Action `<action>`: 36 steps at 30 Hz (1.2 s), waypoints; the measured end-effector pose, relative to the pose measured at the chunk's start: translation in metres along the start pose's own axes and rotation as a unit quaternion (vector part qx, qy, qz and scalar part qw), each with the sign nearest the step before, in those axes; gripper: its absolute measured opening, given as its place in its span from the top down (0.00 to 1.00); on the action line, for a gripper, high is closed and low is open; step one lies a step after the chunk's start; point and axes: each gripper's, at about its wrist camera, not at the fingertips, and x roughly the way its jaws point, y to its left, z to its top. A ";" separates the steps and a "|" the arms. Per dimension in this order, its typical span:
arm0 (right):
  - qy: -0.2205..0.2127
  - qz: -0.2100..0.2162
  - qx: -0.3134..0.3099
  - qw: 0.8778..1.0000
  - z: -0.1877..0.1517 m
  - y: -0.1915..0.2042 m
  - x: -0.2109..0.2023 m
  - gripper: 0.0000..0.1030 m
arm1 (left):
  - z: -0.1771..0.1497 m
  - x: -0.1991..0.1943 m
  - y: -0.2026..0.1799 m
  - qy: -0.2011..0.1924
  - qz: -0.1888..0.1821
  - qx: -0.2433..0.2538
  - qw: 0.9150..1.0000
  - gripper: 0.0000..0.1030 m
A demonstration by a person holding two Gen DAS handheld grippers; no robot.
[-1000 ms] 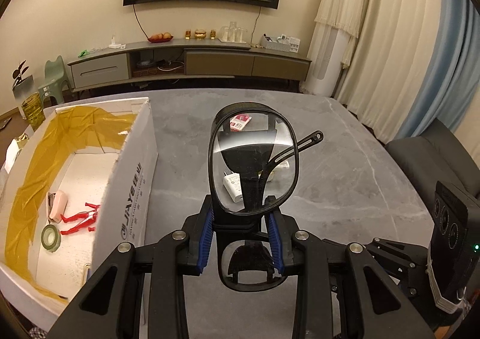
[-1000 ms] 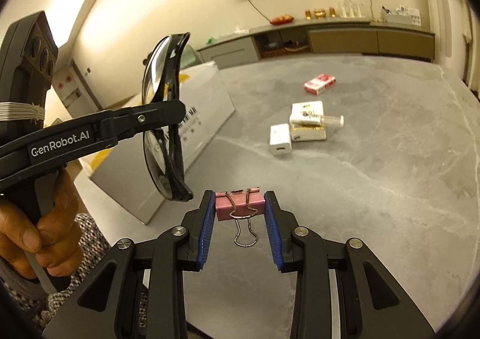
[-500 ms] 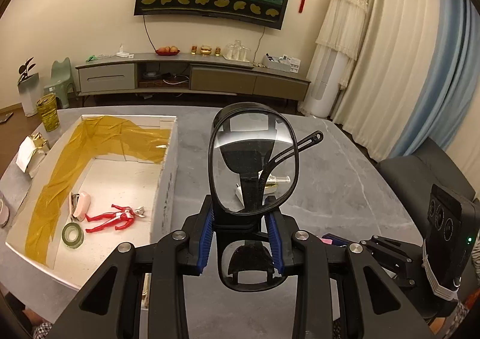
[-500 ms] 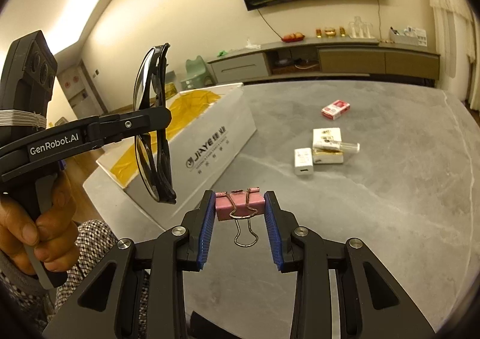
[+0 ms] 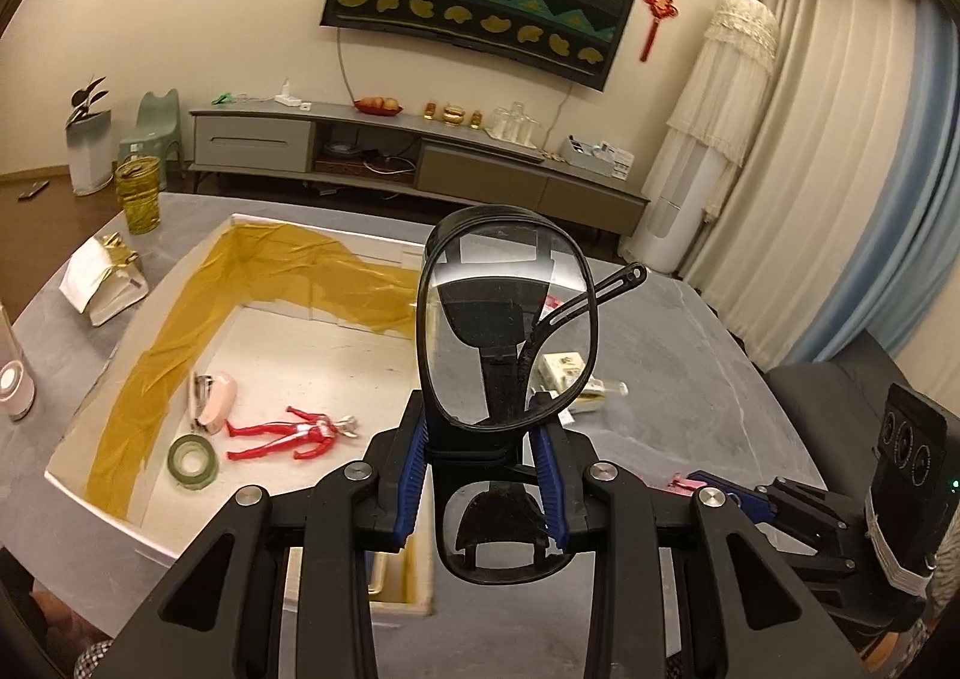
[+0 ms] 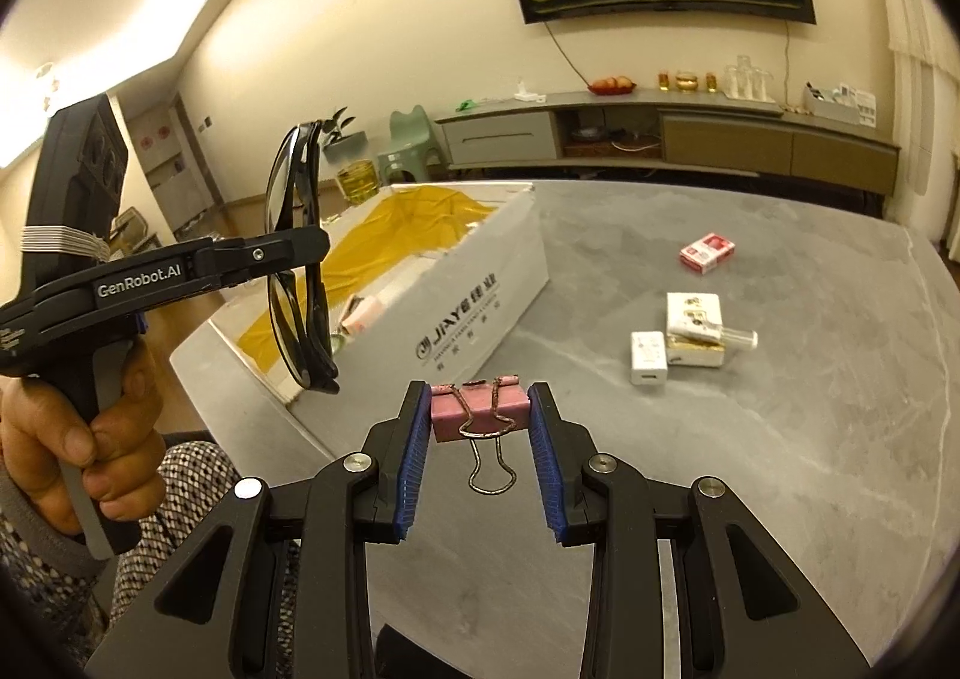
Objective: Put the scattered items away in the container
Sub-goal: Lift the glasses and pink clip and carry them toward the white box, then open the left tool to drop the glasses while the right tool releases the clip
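The left gripper [image 5: 483,442] holds folded black glasses [image 5: 507,319] upright, its blue pads closed on the frame at the bridge, above the near right corner of the open white box [image 6: 480,313]. The right gripper [image 6: 480,427] is clamped on a pink binder clip [image 6: 477,413], wire handles hanging down, over bare grey table [image 6: 780,469] just right of the box.

Only the left wrist view looks into the box: a red toy figure [image 5: 288,434], a green tape roll [image 5: 192,461] and a pink stapler [image 5: 213,401] lie near its left side, with yellow film [image 5: 180,343] lining the left and far walls; the floor between them and the right wall is clear. Only the right wrist view shows the box's printed outer wall, the hand [image 6: 78,439] gripping the left tool, and the loose items well apart on the table: a red-and-white pack [image 6: 707,251], a white charger [image 6: 648,358] touching stacked white and gold boxes [image 6: 696,328] with a small clear bottle [image 6: 729,337] on top.

Beyond the box's left edge stand a yellow glass [image 5: 138,196] and a white paper bag [image 5: 102,280]. The table's right half lies open to its edge
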 end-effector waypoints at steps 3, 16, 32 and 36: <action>-0.001 0.005 -0.010 1.000 0.010 0.008 0.005 0.66 | 0.007 -0.006 0.016 -0.008 0.003 -0.013 1.000 0.67; -0.002 0.036 -0.071 0.997 0.056 0.053 0.033 0.66 | 0.032 -0.014 0.065 -0.026 0.028 -0.019 0.999 0.67; 0.018 0.048 -0.121 0.991 0.097 0.084 0.078 0.66 | 0.042 0.012 0.111 0.012 0.033 -0.039 0.999 0.67; 0.032 0.046 -0.131 0.990 0.106 0.085 0.095 0.66 | 0.044 0.022 0.119 0.028 0.032 -0.046 0.998 0.67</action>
